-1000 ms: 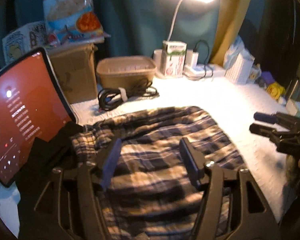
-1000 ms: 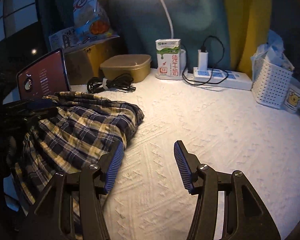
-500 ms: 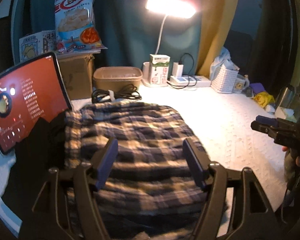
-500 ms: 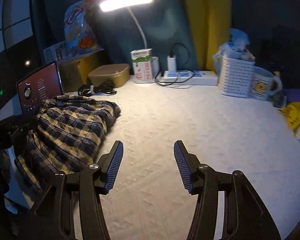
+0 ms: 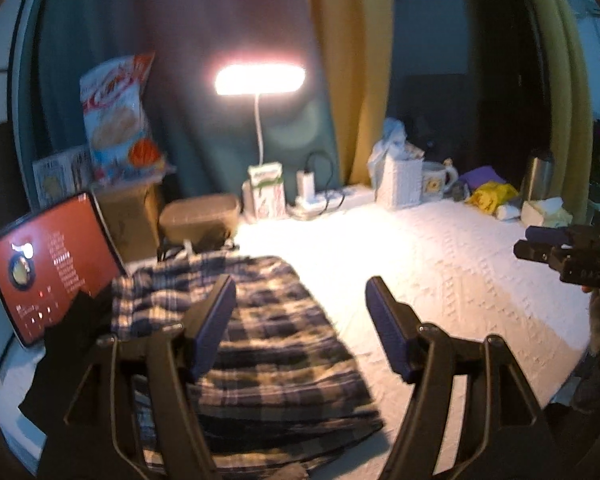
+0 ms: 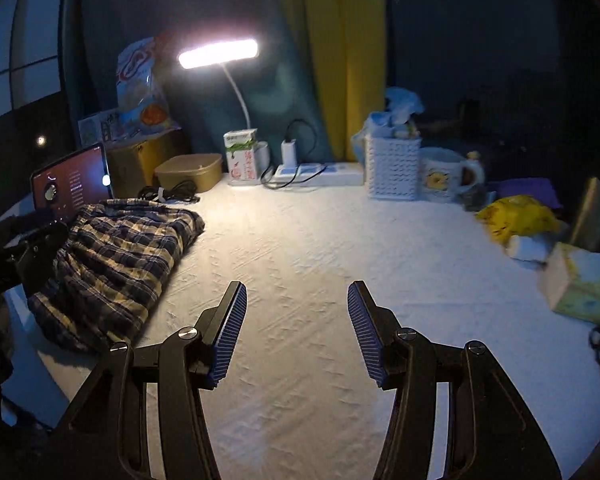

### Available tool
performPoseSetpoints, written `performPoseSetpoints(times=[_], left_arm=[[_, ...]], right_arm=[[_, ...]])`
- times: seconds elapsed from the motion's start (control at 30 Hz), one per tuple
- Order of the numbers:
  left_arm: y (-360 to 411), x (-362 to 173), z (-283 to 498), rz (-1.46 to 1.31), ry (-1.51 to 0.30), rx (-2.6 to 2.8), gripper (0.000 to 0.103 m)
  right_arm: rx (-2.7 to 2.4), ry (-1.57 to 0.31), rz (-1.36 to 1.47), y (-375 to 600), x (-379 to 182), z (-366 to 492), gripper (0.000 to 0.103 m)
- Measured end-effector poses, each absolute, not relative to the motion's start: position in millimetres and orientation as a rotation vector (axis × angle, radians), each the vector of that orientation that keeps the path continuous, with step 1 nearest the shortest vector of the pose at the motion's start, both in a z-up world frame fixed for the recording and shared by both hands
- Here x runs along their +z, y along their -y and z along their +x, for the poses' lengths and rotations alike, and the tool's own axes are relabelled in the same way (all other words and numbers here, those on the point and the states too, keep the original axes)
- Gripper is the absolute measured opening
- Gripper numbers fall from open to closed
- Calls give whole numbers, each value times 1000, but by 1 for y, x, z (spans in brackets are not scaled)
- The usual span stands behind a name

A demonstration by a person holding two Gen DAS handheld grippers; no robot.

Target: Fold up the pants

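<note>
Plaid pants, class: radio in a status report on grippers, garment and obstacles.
Left gripper open, empty. Right gripper open, empty. Plaid pants folded on white cover, untouched. Tablet beside them.

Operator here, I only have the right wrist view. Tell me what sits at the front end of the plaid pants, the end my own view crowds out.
Observer: The plaid pants lie in a flat folded strip; their near edge is dark in shadow.
Operator: Report the left gripper.
Observer: The left gripper is open and empty above the pants.
Operator: Check left of the pants.
Observer: A dark cloth overlaps the lit tablet.
</note>
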State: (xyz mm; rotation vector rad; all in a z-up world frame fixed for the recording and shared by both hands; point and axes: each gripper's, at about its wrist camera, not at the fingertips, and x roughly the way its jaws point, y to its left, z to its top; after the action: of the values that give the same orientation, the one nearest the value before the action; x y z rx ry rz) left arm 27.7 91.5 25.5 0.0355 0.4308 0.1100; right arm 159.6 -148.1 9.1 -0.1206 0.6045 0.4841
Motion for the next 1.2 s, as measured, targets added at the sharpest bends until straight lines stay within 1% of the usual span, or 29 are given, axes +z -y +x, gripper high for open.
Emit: performPoseSetpoints(times=[0.33, 0.73, 0.8, 0.93, 1.2], left_arm=[[-41, 42, 5, 50, -270, 71, 68], [-19, 54, -20, 14, -171, 59, 69], [-21, 54, -20, 7, -168, 84, 70], [-27, 49, -20, -17, -174, 99, 80], [-35, 37, -18, -39, -205, 119, 81]], right_arm=[[401, -441, -131, 188, 44, 119, 56], [378, -330, -134, 212, 60, 83, 56], [379, -328, -137, 212, 60, 82, 56], [381, -345, -134, 207, 57, 85, 56], [387, -378, -128, 199, 47, 92, 56]])
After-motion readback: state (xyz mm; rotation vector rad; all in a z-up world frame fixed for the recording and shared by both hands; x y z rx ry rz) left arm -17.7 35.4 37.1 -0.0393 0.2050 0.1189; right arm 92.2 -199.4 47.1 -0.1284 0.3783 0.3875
